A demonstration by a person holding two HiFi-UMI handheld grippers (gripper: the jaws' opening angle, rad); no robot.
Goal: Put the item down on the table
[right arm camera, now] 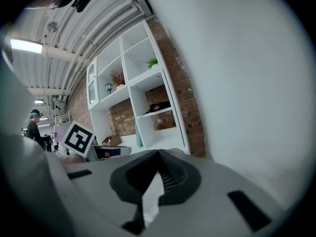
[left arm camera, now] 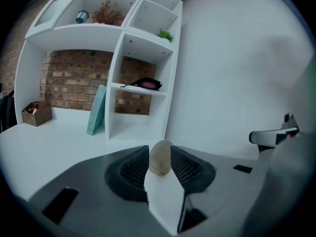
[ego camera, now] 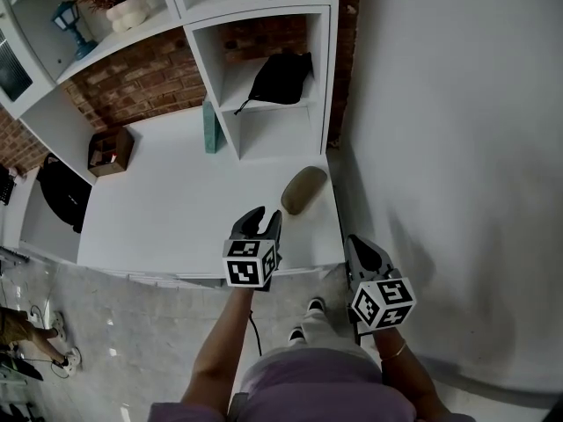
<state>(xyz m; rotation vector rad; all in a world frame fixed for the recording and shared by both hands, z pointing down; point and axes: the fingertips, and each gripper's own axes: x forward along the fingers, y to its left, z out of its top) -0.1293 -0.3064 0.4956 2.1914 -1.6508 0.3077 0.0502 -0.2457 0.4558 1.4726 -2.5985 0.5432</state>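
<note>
A tan oval case (ego camera: 303,189) lies on the white table (ego camera: 176,209) near its right front corner. My left gripper (ego camera: 266,215) hovers over the front edge just short of the case, with a gap between them. Its jaws stand partly apart with nothing between them. In the left gripper view the case (left arm camera: 160,157) shows beyond the fingertips, resting on the table. My right gripper (ego camera: 355,241) hangs off the table's right side, beside the wall, with its jaws together and nothing in them.
A white shelf unit (ego camera: 264,77) stands at the back of the table and holds a black bag (ego camera: 281,76). A teal book (ego camera: 211,126) leans on its side. A brown box (ego camera: 110,150) sits at the back left. The white wall (ego camera: 457,148) runs close on the right.
</note>
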